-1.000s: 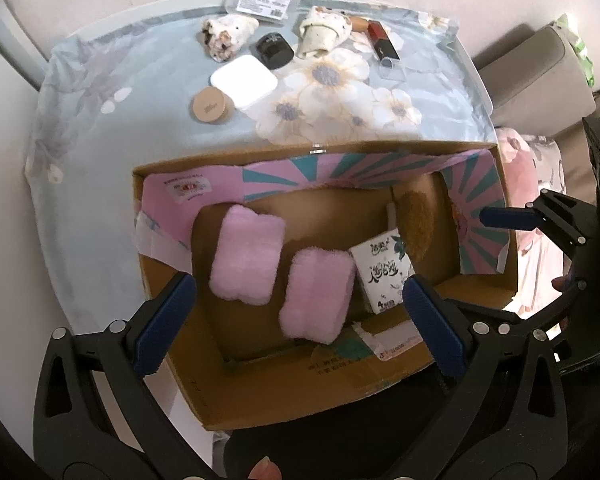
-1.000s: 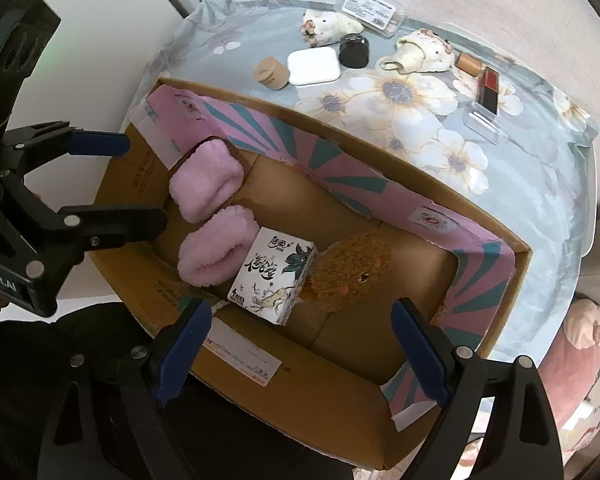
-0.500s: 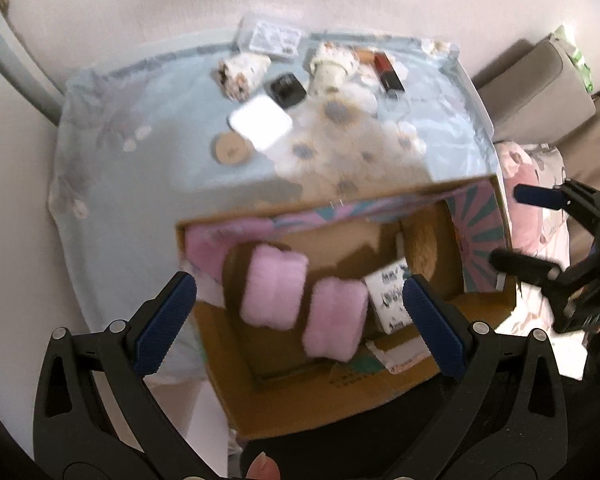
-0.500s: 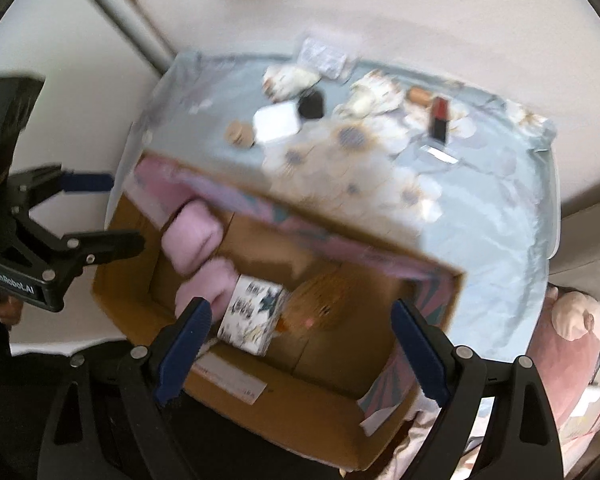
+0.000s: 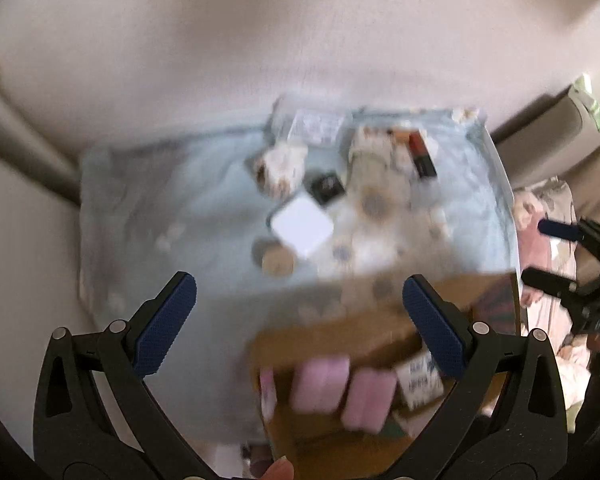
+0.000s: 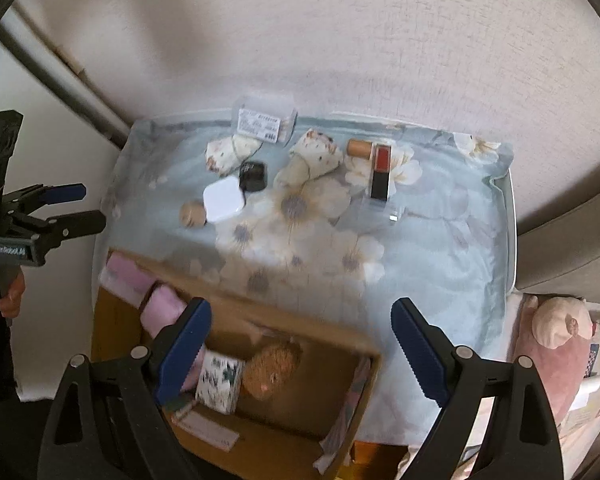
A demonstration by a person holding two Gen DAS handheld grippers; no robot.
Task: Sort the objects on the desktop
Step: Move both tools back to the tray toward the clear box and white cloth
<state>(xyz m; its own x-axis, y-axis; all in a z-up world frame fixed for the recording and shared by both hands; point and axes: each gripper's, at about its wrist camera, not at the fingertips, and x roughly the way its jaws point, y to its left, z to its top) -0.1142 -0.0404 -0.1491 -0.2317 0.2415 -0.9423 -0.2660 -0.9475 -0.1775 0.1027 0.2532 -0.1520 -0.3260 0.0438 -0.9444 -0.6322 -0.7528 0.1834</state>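
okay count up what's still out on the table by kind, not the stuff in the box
Rolled floral cloth bundles: 2
Clear packet with a label: 1
White square case: 1
Small black item: 1
Round tan items: 2
Red-and-black case: 1
Clear lid beside it: 1
Total: 9
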